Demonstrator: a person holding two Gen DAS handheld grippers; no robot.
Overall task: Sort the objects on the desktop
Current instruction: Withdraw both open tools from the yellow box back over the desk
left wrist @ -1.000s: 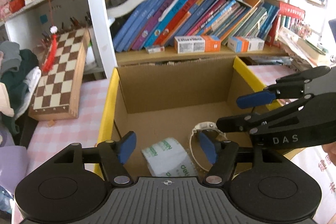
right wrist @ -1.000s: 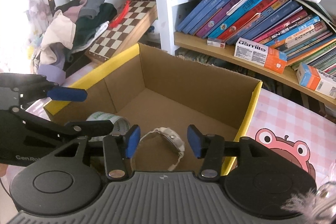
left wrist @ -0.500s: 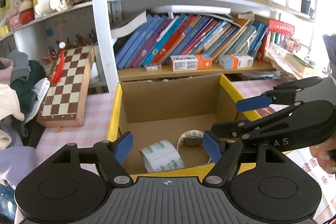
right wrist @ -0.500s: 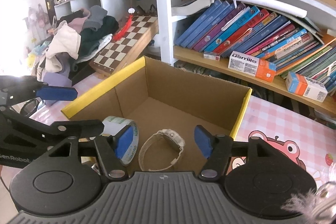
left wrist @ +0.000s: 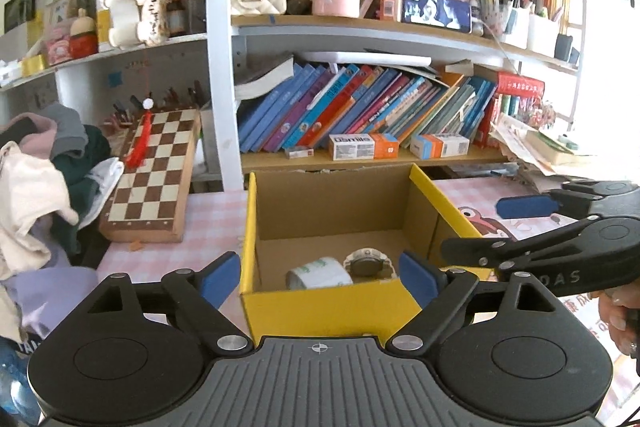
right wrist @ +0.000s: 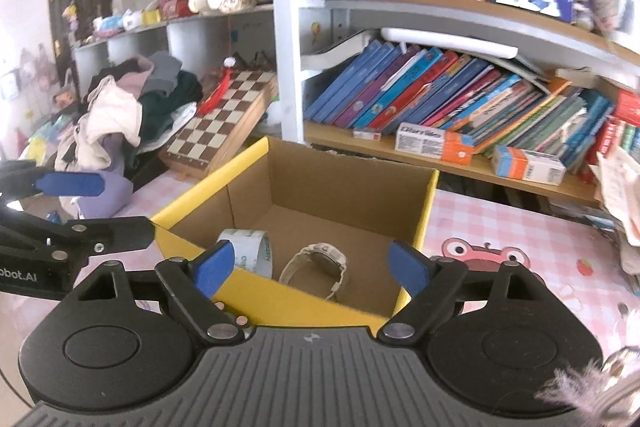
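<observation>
Both tongs are back out of the cardboard box now, where a second ago their blue tips hung down inside it over the two things on its floor. Starting on the left: the left tongs sit in front of the yellow near wall, jaws opening wide with nothing between the pads but the box front seen past them. The roll of tape they were over lies on its side on the brown floor, left of centre, and the white watch lies just beside it to the right, close enough that I cannot tell whether they touch. The right tongs are likewise empty, their jaws opening, drawn back near the corner of the box (from that side the watch band curls toward the near wall).

To my eye that means both drop-offs are finished: tape and watch are in the box and let go, so this part of the sorting looks done, and the hands are free for whatever else on the pink checked tablecloth wants putting away.

As for pose, both tools point forward and slope gently downward toward the box, side by side, each one's tips poking into the other's view. At the far right, the fingers of the person's right hand wrap the handle.
</observation>
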